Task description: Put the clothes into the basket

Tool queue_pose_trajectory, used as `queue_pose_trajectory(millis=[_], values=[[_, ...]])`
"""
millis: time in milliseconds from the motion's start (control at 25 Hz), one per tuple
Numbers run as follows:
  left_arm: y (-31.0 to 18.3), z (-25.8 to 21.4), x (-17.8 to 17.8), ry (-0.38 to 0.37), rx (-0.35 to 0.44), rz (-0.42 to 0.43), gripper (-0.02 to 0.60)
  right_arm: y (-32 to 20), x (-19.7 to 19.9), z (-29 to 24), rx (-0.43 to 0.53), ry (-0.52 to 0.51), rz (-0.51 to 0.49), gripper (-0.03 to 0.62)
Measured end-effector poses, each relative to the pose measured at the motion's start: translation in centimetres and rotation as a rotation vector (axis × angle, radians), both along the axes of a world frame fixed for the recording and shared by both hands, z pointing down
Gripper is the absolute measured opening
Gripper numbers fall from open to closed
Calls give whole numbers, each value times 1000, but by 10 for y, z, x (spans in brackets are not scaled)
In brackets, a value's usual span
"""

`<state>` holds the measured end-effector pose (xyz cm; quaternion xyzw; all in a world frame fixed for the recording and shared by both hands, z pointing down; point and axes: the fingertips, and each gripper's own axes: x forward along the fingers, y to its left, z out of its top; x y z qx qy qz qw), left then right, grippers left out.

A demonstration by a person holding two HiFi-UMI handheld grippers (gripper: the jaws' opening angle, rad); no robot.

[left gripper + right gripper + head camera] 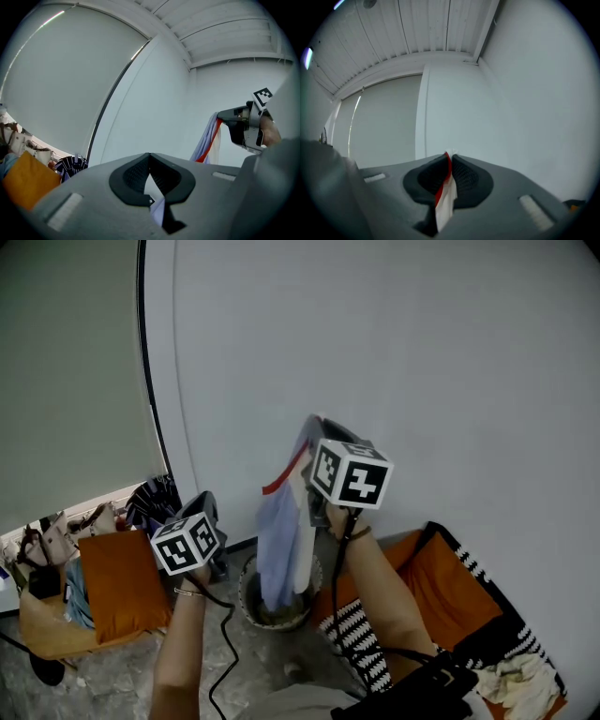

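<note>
Right claw (449, 158) clamped on pale garment (279, 540), which hangs beneath it above basket (246, 594); left claw (149, 155) closed, empty.

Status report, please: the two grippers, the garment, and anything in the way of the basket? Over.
Right gripper shut on blue garment. Left gripper shut. Garment hangs over basket. Nothing seen blocking.

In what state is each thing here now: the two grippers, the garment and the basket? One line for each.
right gripper: shut on the garment's red-trimmed edge, held high.
left gripper: jaws together at the tips, apart from the garment.
garment: hanging loose from the right gripper, lower end at the basket's mouth.
basket: upright on the floor, under the garment.
</note>
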<state>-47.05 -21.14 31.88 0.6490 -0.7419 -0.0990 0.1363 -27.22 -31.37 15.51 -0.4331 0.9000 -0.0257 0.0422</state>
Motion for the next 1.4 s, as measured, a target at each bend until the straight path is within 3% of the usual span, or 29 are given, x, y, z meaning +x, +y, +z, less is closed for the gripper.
queue_pose_trajectory(millis=[240, 480, 1000, 1400], values=[[-3, 10, -7, -14, -11, -28, -5, -16, -28, 29, -42, 37, -47, 31], [-6, 47, -21, 14, -74, -63, -5, -34, -42, 76, -113, 77, -66, 31], [-39, 161, -12, 104, -247, -68, -5, -79, -40, 237, -327, 200, -82, 31], [-52, 233, -2, 115, -376, -62, -5, -92, -38, 355, -492, 298, -116, 31]])
